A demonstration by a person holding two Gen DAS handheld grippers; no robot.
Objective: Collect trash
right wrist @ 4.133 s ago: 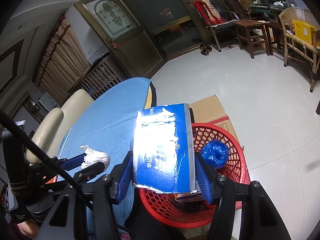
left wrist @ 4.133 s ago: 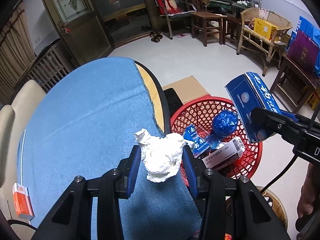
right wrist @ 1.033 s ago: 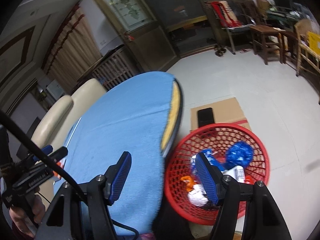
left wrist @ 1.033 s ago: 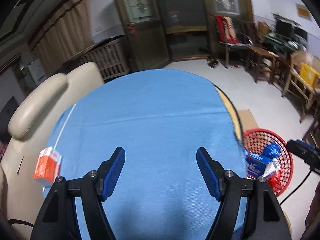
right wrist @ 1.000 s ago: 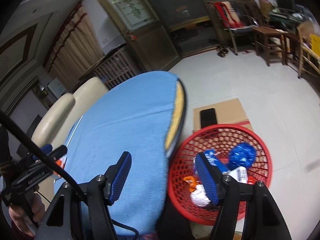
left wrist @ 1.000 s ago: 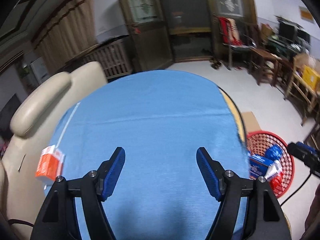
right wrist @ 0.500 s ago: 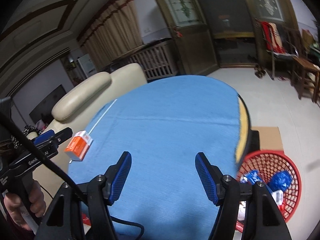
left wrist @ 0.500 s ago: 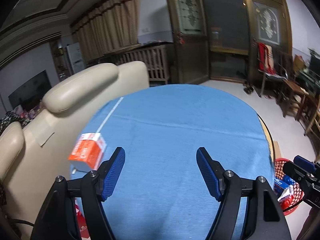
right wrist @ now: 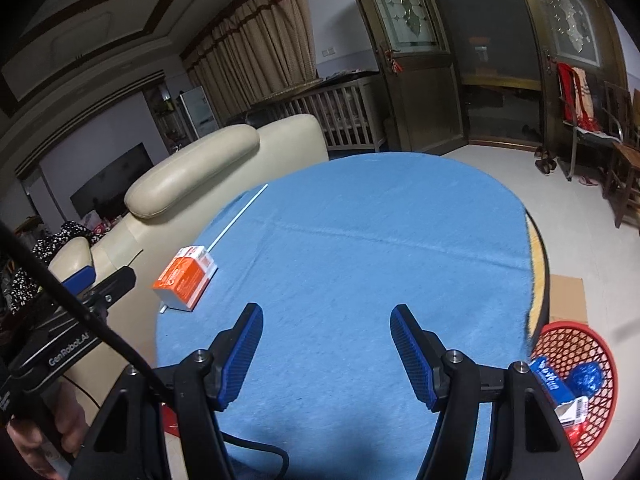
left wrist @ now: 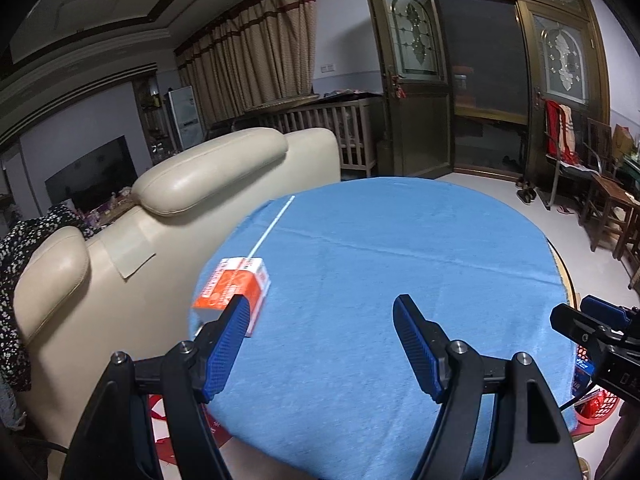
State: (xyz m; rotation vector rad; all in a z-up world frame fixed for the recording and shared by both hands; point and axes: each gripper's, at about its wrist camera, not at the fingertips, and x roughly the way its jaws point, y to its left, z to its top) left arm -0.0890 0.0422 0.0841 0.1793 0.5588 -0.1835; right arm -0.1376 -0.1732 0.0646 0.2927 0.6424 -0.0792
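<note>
Both grippers swung off red basket point(right wrist: 576, 364); left gripper point(left wrist: 320, 344) and right gripper point(right wrist: 326, 352) spread, empty. I'd centre orange box point(left wrist: 232, 290), lower left, before pinching.

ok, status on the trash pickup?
Left gripper open, empty. Right gripper open, empty. Orange box on the blue tablecloth near its sofa-side edge, untouched. Red basket on the floor, trash inside. Nothing in the way.
</note>
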